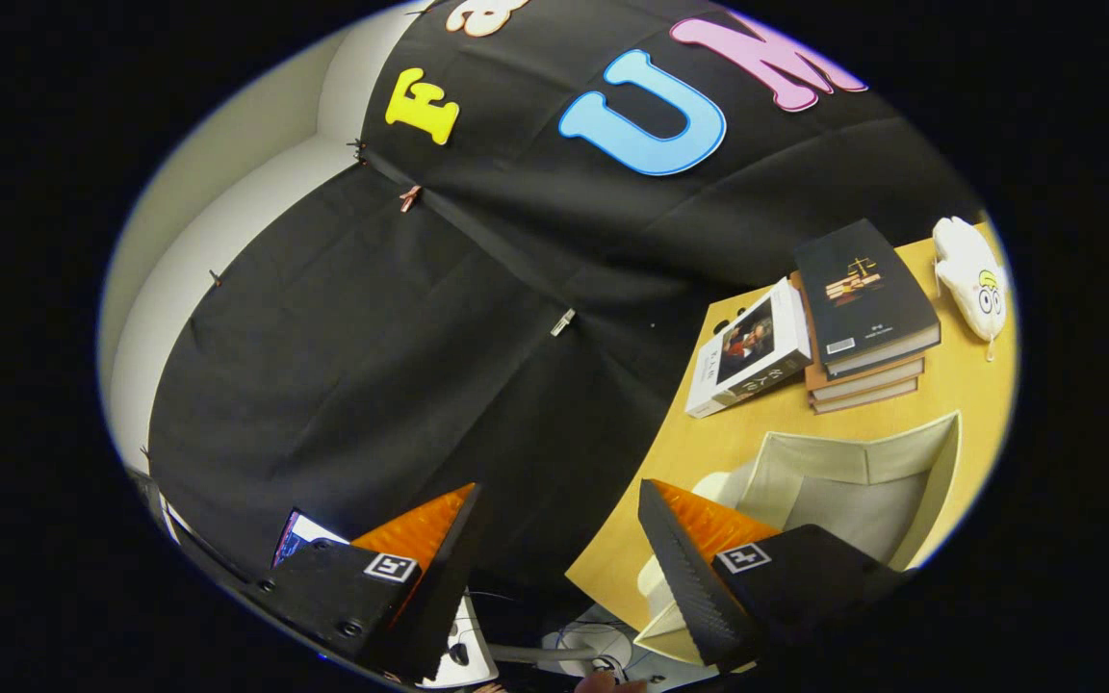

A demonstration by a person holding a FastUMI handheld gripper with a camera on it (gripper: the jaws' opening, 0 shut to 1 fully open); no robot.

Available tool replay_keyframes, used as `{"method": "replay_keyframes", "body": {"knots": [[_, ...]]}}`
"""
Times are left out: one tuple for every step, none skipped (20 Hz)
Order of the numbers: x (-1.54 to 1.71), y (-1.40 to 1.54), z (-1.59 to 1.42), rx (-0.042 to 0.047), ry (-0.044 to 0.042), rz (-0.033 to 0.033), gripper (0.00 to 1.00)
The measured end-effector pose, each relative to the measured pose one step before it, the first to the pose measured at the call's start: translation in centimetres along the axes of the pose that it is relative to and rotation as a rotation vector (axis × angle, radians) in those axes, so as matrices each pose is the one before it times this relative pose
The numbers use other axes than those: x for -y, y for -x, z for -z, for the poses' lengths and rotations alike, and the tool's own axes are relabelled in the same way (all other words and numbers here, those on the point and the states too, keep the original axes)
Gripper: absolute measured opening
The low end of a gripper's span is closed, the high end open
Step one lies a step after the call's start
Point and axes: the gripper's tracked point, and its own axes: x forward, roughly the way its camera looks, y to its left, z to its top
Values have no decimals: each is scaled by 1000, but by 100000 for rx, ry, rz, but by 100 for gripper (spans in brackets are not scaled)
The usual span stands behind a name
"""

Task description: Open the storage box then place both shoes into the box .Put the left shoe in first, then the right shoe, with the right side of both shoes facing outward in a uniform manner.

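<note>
**Black cloth wall and a wooden table corner, gripper spread in mid-air**

Gripper view: black cloth booth wall (400, 366) across most of the scene, pinned with small clips, a pale plain wall (227, 221) past its far edge. Beside the cloth, tilted steeply, a light wooden table (709, 433).

On the table, closest to the fingers, the storage box (853, 481): cream fabric, square, already open, its pale inside walls on show and nothing visible within. Part of the box hidden behind one finger. Just beside the box, between it and that finger, a rounded white shape (713, 486), too cropped to identify.

Beyond the box, a stack of books (863, 318) with a dark cover on top, and a single white book (752, 351) lying flat, touching the stack's side. Further along the table, apart from the books, a white plush toy (970, 274) with cartoon eyes.

Gripper (559, 534) released, fingers spread wide apart, nothing between them, only black cloth and the table edge in the gap. One fingertip (444, 525) over the cloth, the other overlapping the near side of the box. Square marker tags on both finger bases.

Below the fingers, off the table, a white power strip (463, 654) and tangled cables (593, 645), partly cut off.

Shoes not identifiable with any certainty.
</note>
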Motion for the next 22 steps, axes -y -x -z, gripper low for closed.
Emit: {"method": "replay_keyframes", "body": {"knots": [[403, 388, -170, 383, 406, 1004, 97], [131, 407, -118, 348, 278, 432, 96], [278, 510, -120, 311, -37, 333, 97], [250, 543, -71, 15, -216, 404, 96], [419, 747, 49, 16, -174, 928, 96], [572, 725, -112, 270, -68, 1297, 96], [536, 832, -218, 893, 67, 1478, 96], [494, 1058, -288, 1339, 292, 1387, 97], [594, 992, -330, 1785, 776, 1557, 96], [773, 1050, -270, 1824, 1372, 2349, 97], [1100, 1182, -61, 1127, 2132, 3108, 97], [1221, 1007, 71, 648, 2627, 3684, 97], [1330, 1072, 80, 282, 2623, 4026, 97], [1341, 1066, 240, -58, 3626, 4201, 97], [1601, 933, 283, 113, 4712, 4763, 97], [1810, 943, 362, -83, 5229, 4848, 97], [1988, 788, 603, -1048, 4676, 5028, 97], [1914, 692, 832, -1662, 3492, 4703, 97], [1932, 545, 1012, -2335, 2781, 4669, 97], [2380, 554, 1213, -3095, 2277, 5505, 97], [1997, 263, 1289, -2423, 1878, 4716, 97], [1912, 222, 1319, -1750, 1922, 4404, 97]]}}
